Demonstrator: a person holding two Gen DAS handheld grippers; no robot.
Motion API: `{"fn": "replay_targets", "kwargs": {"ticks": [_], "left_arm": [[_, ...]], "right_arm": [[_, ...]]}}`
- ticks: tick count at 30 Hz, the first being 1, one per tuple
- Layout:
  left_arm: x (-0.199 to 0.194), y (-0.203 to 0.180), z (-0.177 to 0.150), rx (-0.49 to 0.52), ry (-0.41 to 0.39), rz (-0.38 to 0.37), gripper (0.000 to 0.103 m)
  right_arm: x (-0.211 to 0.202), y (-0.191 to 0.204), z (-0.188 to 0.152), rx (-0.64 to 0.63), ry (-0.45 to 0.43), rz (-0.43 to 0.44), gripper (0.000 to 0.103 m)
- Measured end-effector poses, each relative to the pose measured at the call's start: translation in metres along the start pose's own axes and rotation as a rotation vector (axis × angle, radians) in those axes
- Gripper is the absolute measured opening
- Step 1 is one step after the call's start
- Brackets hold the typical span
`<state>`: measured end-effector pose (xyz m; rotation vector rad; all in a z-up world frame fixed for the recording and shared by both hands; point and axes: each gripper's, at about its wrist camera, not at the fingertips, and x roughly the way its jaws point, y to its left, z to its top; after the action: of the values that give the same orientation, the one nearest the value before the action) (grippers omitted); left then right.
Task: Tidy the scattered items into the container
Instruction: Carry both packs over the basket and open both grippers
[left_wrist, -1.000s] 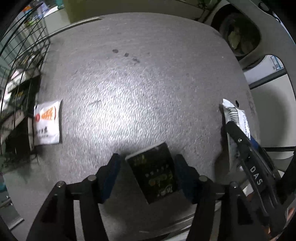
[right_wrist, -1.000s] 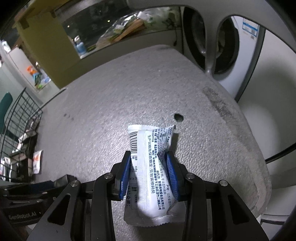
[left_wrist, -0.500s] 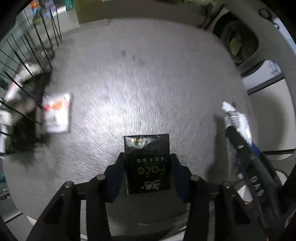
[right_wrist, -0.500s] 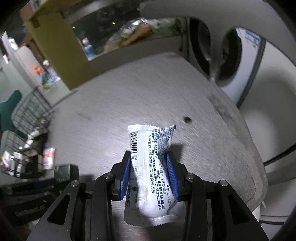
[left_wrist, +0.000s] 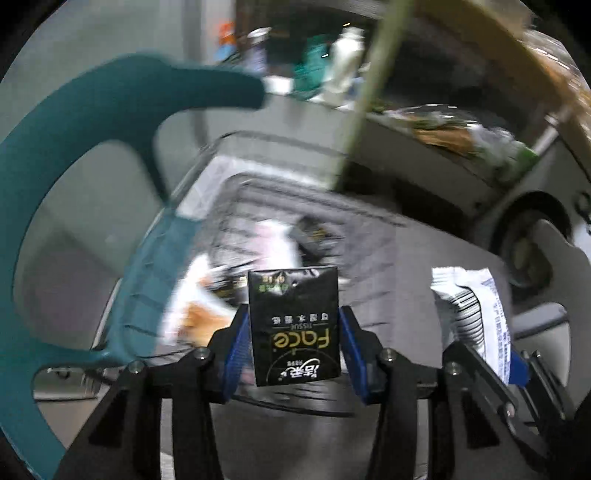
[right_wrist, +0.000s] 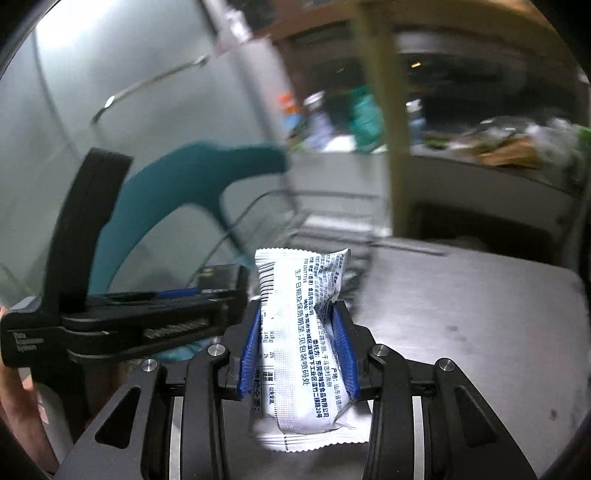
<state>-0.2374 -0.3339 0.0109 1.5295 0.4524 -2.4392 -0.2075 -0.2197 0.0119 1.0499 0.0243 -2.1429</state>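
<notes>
Both grippers have swung away from the open counter since the earlier frames and now face the wire basket (left_wrist: 280, 206) at the counter's edge, each carrying its packet along.

The left gripper (left_wrist: 293, 345) has its blue-padded fingers (left_wrist: 236, 350) pinching a black tissue pack (left_wrist: 293, 325) by its sides; the pack stands upright, its gold lettering upside down, and is held in the air in front of the basket. Inside the basket lie blurred items: something pale pink, a dark packet, and a white-and-orange sachet (left_wrist: 195, 310) near its front left, though the blur hides whether that one is inside or just beside the wire. A teal chair (left_wrist: 55, 184) curves behind and to the left of the basket.

The right gripper (right_wrist: 297, 350) has its fingers (right_wrist: 249, 350) pressed onto a white snack packet (right_wrist: 301, 343), printed side up, with the barcode end pointing toward the basket (right_wrist: 295, 218). This packet (left_wrist: 472, 306) hangs to the right of the basket, above the grey counter (right_wrist: 461, 302). Left of it the left gripper's body (right_wrist: 122, 325) reaches toward the basket, and a bare hand (right_wrist: 14, 398) grips its rear.
</notes>
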Motion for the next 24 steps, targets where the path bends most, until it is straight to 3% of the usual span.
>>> {"fn": "replay_targets", "kwargs": {"ticks": [2, 8, 15, 19, 24], "left_arm": [[0.006, 0.025, 0.001, -0.039, 0.020, 0.016, 0.052], [0.011, 0.042, -0.002, -0.066, 0.033, -0.005, 0.052], [0.024, 0.043, -0.005, -0.055, 0.032, -0.026, 0.053], [0.020, 0.047, -0.007, -0.068, 0.025, -0.041, 0.060], [0.014, 0.046, -0.009, -0.070, 0.013, -0.036, 0.060]], "right_arm": [[0.019, 0.014, 0.001, -0.016, 0.027, 0.004, 0.038], [0.054, 0.034, -0.002, -0.035, 0.082, -0.007, 0.039], [0.055, 0.028, 0.000, -0.015, 0.078, -0.041, 0.041], [0.051, 0.026, 0.003, -0.004, 0.072, -0.054, 0.045], [0.040, 0.027, 0.002, -0.012, 0.060, -0.048, 0.045]]}}
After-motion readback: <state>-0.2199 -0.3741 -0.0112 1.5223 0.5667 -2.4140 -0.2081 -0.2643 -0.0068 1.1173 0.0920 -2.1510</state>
